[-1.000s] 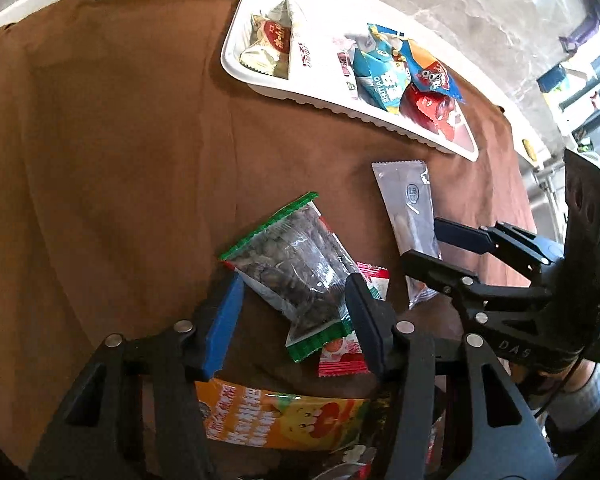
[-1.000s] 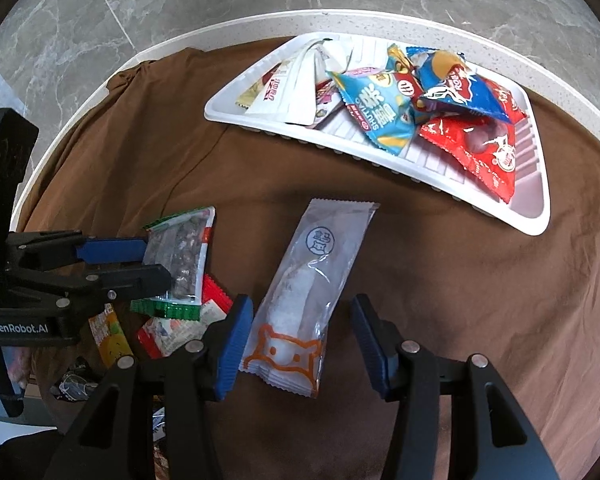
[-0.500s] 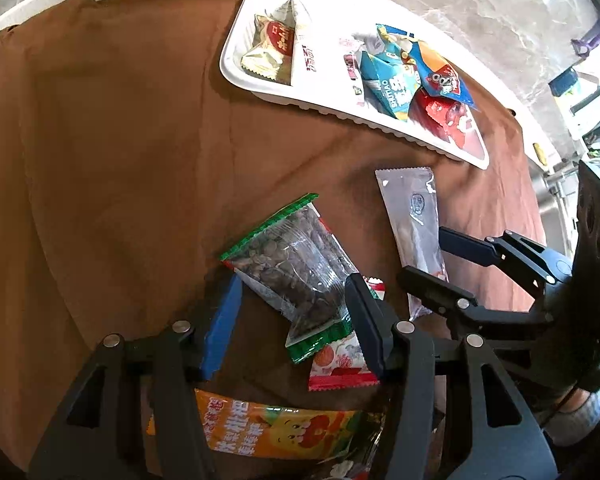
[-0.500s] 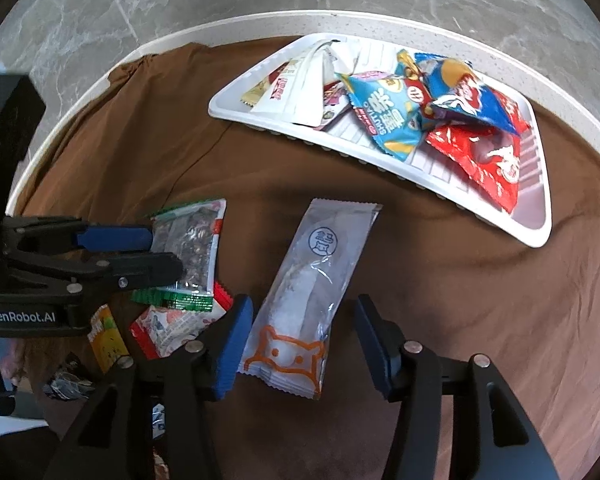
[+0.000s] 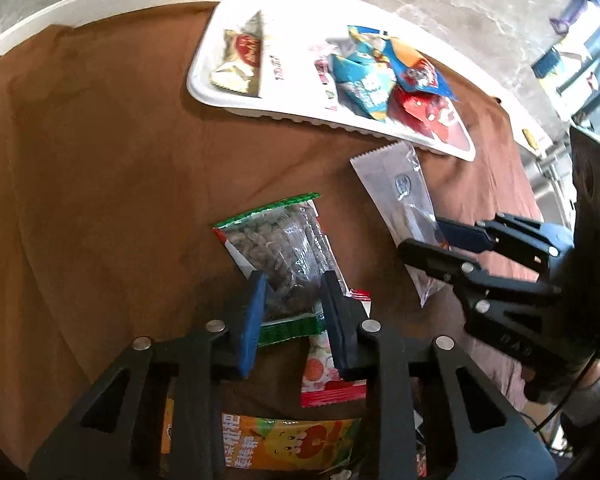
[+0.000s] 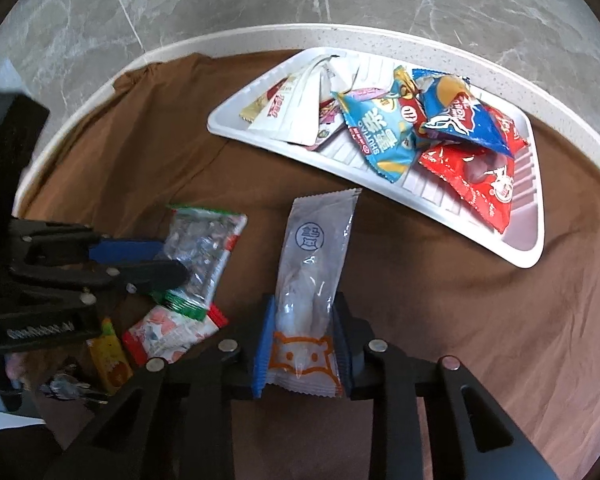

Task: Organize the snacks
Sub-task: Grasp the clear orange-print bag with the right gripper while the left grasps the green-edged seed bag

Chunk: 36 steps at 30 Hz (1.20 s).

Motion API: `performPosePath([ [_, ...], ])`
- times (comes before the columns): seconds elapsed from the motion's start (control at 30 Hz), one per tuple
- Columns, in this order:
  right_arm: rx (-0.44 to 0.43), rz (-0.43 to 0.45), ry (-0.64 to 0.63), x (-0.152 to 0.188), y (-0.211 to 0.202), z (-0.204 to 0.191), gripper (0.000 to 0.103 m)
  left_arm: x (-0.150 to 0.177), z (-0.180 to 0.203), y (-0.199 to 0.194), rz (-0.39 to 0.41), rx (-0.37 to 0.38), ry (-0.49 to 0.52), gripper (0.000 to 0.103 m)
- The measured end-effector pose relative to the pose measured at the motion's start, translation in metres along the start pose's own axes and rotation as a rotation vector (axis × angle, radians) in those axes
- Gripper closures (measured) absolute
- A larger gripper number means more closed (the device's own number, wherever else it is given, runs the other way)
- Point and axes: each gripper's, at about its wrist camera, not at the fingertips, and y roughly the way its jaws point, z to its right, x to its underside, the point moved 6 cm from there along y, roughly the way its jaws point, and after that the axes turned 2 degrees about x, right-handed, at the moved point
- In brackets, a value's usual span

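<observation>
**Mia:** What is the right gripper [image 6: 300,344] doing?

**Ben:** It is clamped on the clear snack pack [image 6: 312,280] with the orange cat face. The blue pads squeeze the low end of the pack. The rest of the pack lies on the brown cloth [image 6: 440,320], pointing at the white tray [image 6: 528,256].

**Mia:** And the left gripper [image 5: 294,312]?

**Ben:** Its jaws are closing on the green-edged seed bag [image 5: 276,248]. The bag sits between the pads, and they seem to press on its low end.

**Mia:** So which step is this?

**Ben:** I think it is the grab step. Both packs are still down on the cloth, near the front of the tabletop. The tray sits at the back edge.

**Mia:** What comes next?

**Ben:** Probably lift each pack and carry it back to the tray. The packs are soft and floppy, so they may droop.

**Mia:** Is there room?

**Ben:** The cloth between the packs and the tray is bare. The tray's left part holds flat white packs, and its right part is piled with blue and red bags. A red-and-white pack [image 5: 332,364] lies under the seed bag and could get dragged. The tabletop rim [image 6: 100,92] is close behind the tray.
</observation>
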Motion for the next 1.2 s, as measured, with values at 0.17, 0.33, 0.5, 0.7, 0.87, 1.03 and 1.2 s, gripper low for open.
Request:
performPosePath([
  [0.17, -0.038, 0.021, 0.038, -0.001, -0.011, 0.003, 0.074, 0.001, -0.001, -0.003, 0.005, 0.042, -0.02, 0.078],
  [0.33, -0.079, 0.044, 0.091, -0.001, -0.023, 0.008, 0.074, 0.0, -0.005, -0.011, 0.021, 0.07, -0.036, 0.078],
  [0.5, -0.107, 0.055, 0.128, -0.001, -0.033, 0.012, 0.074, -0.003, -0.007, -0.025, 0.039, 0.104, -0.041, 0.078],
  [0.7, -0.096, 0.059, 0.127, -0.001, -0.037, 0.013, 0.074, -0.003, -0.018, -0.025, 0.019, 0.078, -0.082, 0.078],
  [0.87, -0.086, 0.048, 0.116, 0.002, -0.029, 0.01, 0.074, -0.001, -0.023, -0.007, -0.042, 0.093, -0.164, 0.068],
  [1.03, -0.082, 0.041, 0.104, 0.005, -0.024, 0.008, 0.074, -0.009, -0.019, 0.0, -0.024, 0.081, -0.197, 0.045],
  [1.2, -0.085, 0.042, 0.115, 0.007, -0.023, 0.011, 0.074, -0.017, -0.009, 0.01, -0.035, -0.02, -0.149, 0.045],
])
